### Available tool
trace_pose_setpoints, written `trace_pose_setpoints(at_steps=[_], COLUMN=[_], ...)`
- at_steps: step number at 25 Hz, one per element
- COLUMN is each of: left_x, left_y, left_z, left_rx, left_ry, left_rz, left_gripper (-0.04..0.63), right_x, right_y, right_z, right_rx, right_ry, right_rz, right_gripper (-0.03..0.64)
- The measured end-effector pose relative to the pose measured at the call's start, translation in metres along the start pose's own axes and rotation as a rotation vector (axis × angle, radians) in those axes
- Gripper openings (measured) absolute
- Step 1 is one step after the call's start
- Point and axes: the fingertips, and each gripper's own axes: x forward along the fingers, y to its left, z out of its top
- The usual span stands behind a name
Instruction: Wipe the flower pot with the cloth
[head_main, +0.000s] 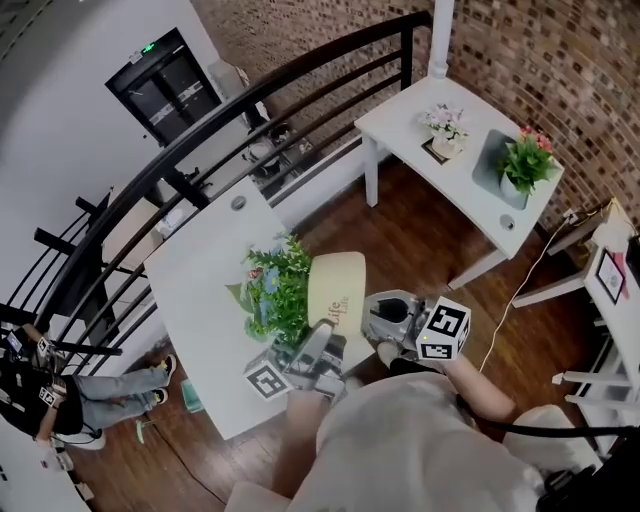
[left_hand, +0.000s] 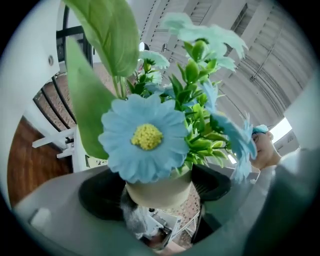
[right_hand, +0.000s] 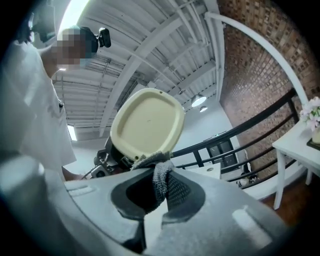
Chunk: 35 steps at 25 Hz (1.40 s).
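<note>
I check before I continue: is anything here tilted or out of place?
The flower pot is tipped sideways in the left gripper, its base facing the cloth in the right gripper. Nothing looks spilled.

The flower pot (head_main: 336, 278) is plain cream, with pale blue, yellow-centred flowers (left_hand: 145, 137) and green leaves (left_hand: 107, 35). The cloth (right_hand: 162, 182) by its base is grey with a knitted weave. Under the pot the table (head_main: 195, 290) is white; beyond it the railing (head_main: 406, 55) is black and the wall (head_main: 530, 60) mottled red-brown brick.
</note>
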Motion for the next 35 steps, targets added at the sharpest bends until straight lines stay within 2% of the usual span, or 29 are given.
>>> trace_pose_setpoints(at_steps=[2,7,9,12,16,21,26,29,31,35], left_x=[-0.005,-0.016,-0.022,-0.032,-0.031,-0.027,-0.021,-0.017,-0.016,-0.009], left_y=[0.007,0.029,0.037,0.048,0.046,0.035,0.011,0.006,0.003,-0.011], left_z=[0.006,0.022,0.025,0.015,-0.008,-0.031,-0.045,-0.047,-0.044,-0.037], left_rx=[-0.012,0.023,0.031,0.074,0.137,0.139,0.112,0.092,0.061,0.036], left_ry=[-0.028,-0.078,-0.081,-0.024,0.079,0.153,0.205,0.195,0.161,0.098], left_rz=[0.023,0.124,0.163,0.227,0.240,0.205,0.109,0.085,0.051,-0.016], left_gripper=[0.440,0.440,0.439,0.439,0.439,0.439,0.439,0.439,0.439,0.439], right_x=[0.005,0.012,0.012,0.010,-0.001,-0.028,-0.045,-0.047,-0.045,-0.035], right_y=[0.014,0.044,0.053,0.057,0.041,0.003,-0.038,-0.051,-0.055,-0.041], right_z=[-0.002,0.008,0.019,0.042,0.072,0.098,0.091,0.074,0.059,0.032], right_rx=[-0.007,0.014,-0.014,-0.046,-0.097,-0.125,-0.074,-0.005,0.033,0.065], right_ry=[0.013,-0.014,-0.026,-0.080,-0.144,-0.220,-0.222,-0.221,-0.197,-0.132], right_rz=[0.037,0.142,0.163,0.158,0.094,-0.047,-0.187,-0.218,-0.228,-0.196], right_gripper=[0.005,0.005,0.005,0.005,0.005,0.005,0.005,0.005,0.005,0.005])
